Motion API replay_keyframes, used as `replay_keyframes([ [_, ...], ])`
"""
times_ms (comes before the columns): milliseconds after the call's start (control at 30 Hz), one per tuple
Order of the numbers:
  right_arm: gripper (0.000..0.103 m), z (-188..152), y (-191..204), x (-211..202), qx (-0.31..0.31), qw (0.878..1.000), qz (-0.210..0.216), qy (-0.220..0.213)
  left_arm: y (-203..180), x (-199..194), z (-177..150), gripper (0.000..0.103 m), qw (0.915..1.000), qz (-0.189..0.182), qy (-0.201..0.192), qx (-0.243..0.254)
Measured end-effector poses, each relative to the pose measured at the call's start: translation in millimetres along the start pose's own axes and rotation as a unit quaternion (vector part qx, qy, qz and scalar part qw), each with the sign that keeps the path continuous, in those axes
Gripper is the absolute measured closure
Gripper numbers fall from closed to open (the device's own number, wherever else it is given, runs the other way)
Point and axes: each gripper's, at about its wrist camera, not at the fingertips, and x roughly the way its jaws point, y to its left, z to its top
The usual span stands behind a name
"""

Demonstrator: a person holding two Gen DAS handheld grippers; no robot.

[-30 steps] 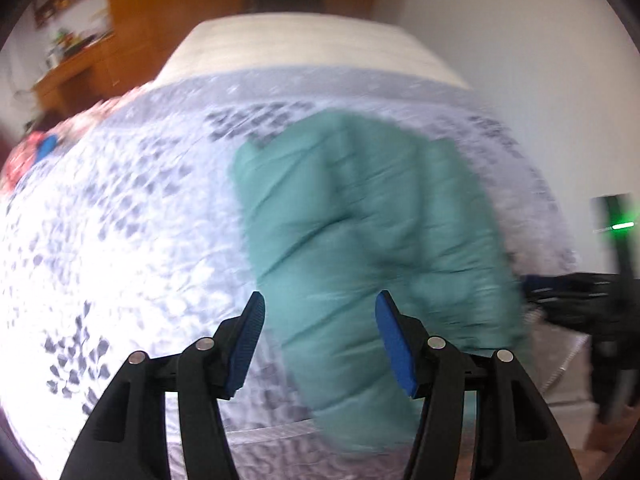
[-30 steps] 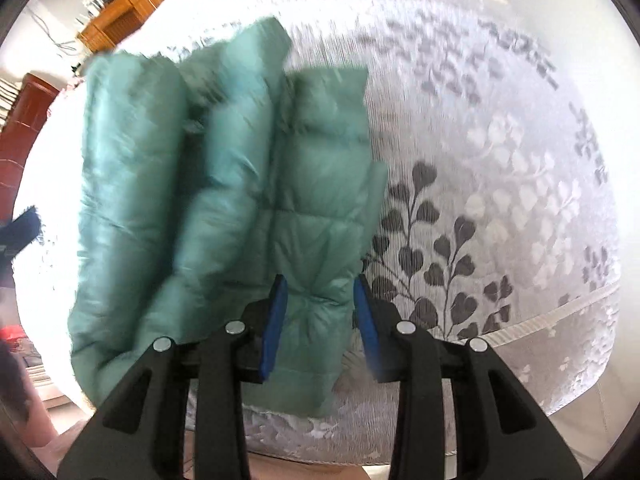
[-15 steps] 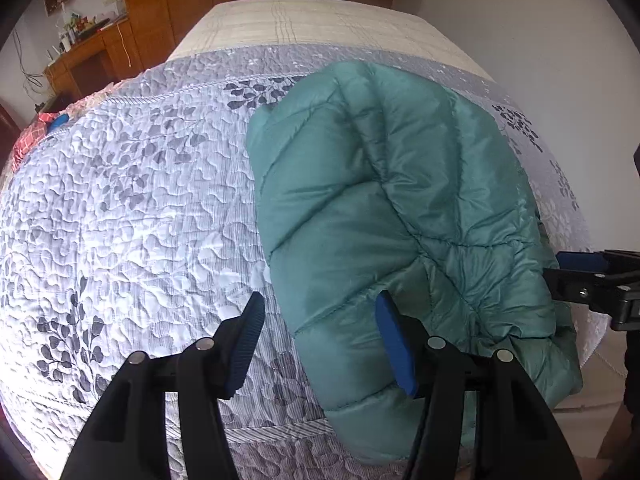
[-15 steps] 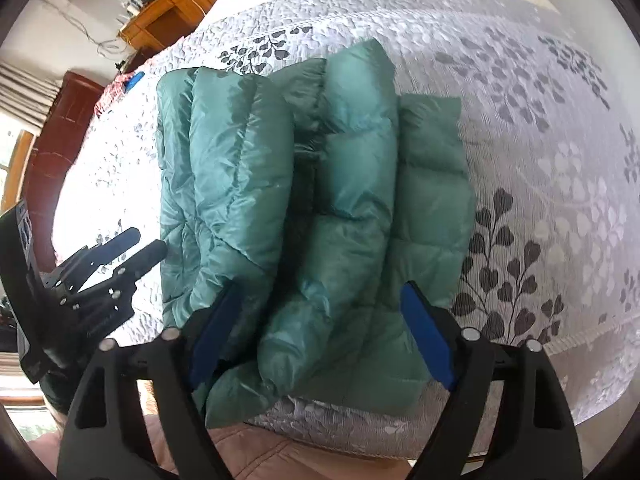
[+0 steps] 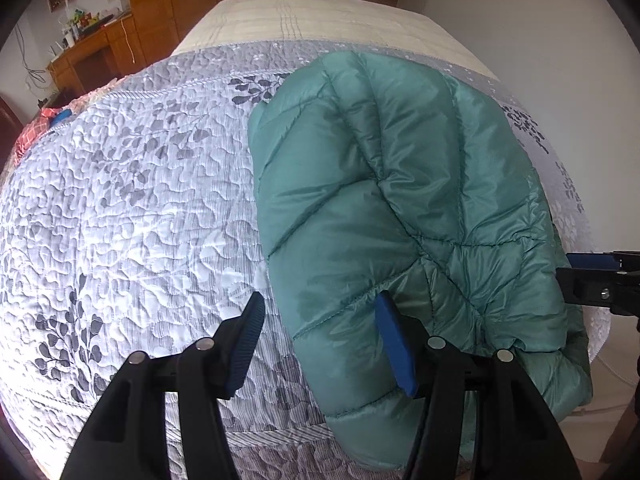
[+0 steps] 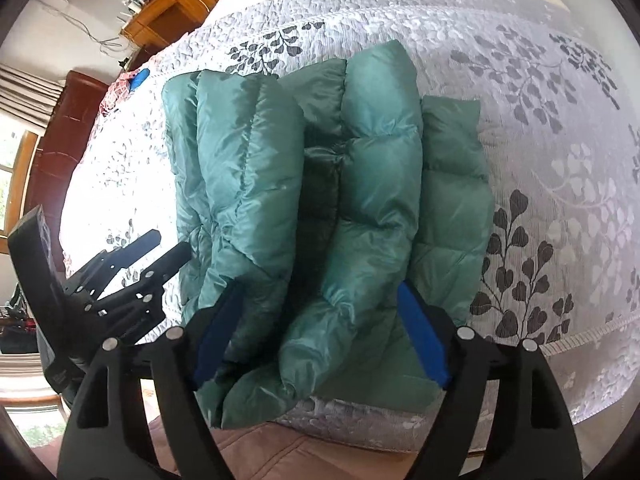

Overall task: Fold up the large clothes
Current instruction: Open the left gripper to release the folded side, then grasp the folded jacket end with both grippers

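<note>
Left wrist view, nearest first: left gripper (image 5: 320, 312) tilted steeply down over the near edge of the bed, jaws parted and clamping nothing, the left blue pad (image 5: 246, 346) over the bare quilt (image 5: 120, 220), the right pad above the near left corner of the green puffer jacket (image 5: 400, 208) without pressing on it. Beyond the fingertips, the jacket folded into a thick bundle on the right half of the grey leaf-patterned quilt, its near end drooping over the bed edge. At the right border, level with the jacket's near right side, the right gripper's fingers (image 5: 592, 276) reaching in sideways, just beside the fabric. Further off, a beige striped bed cover (image 5: 312, 20) past the quilt, then a wooden desk (image 5: 92, 60) and wardrobe along the far left wall. Right wrist view, again from near: right gripper (image 6: 320, 320) also pitched sharply down, jaws opening wide and straddling the jacket's near end, folds of the jacket between the pads but no squeeze on them, so released. Below it, a strip of pinkish fabric (image 6: 280, 452) under the bed edge. To the left, the left gripper (image 6: 156, 250) angled over the quilt beside the jacket's left flank, apart from it. Behind, the jacket's puffy channels running away across the quilt, and a dark wooden headboard-like panel (image 6: 56, 152) with curtains at far left.
</note>
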Motion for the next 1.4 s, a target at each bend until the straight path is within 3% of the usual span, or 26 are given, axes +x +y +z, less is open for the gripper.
replay_keyframes([
  [233, 0.018, 5.2, -12.6, -6.1, 0.025, 0.997, 0.078, 0.013, 3.0, 8.3, -1.2, 0.045, 1.0000, -0.008, 0.001, -0.003],
  [400, 0.019, 12.6, -9.3, 19.2, 0.033, 0.997, 0.053, 0.038, 0.9, 10.5, -1.9, 0.045, 0.9999, -0.012, 0.000, -0.001],
  [500, 0.038, 15.4, -10.4, 34.4, 0.042, 0.996, 0.054, 0.050, 0.9, 11.3, -3.0, 0.045, 0.9999, -0.014, 0.001, -0.002],
  [567, 0.071, 17.7, -9.7, 37.5, 0.043, 0.996, 0.063, 0.047, 0.1, 11.5, -3.6, 0.045, 0.9999, -0.012, 0.000, -0.001],
  [667, 0.091, 19.2, -0.7, 26.2, 0.017, 0.998, 0.064, 0.022, 0.0, 8.5, -3.7, 0.045, 0.9999, -0.010, -0.004, -0.003],
  [767, 0.094, 14.5, 10.4, -1.3, -0.026, 0.998, 0.050, -0.026, 3.7, -7.4, -0.4, 0.045, 0.9994, -0.018, -0.025, -0.018],
  [867, 0.094, -6.9, 17.5, -43.8, -0.067, 0.992, 0.018, -0.107, -1.9, -28.1, 5.0, 0.045, 0.9976, -0.028, -0.060, -0.019],
  [967, 0.094, -23.4, -0.6, -59.0, -0.050, 0.989, 0.002, -0.139, -22.8, -33.7, 8.0, 0.045, 0.9964, -0.037, -0.077, -0.001],
  [1233, 0.094, -45.6, -81.7, -25.1, 0.068, 0.989, -0.042, -0.121, -89.7, 14.2, 5.2, 0.045, 0.9949, -0.045, -0.037, 0.082],
  [1400, 0.092, -57.5, -122.8, 6.4, 0.106, 0.990, -0.020, -0.089, -107.0, 40.3, -1.7, 0.042, 0.9931, -0.045, -0.024, 0.105],
])
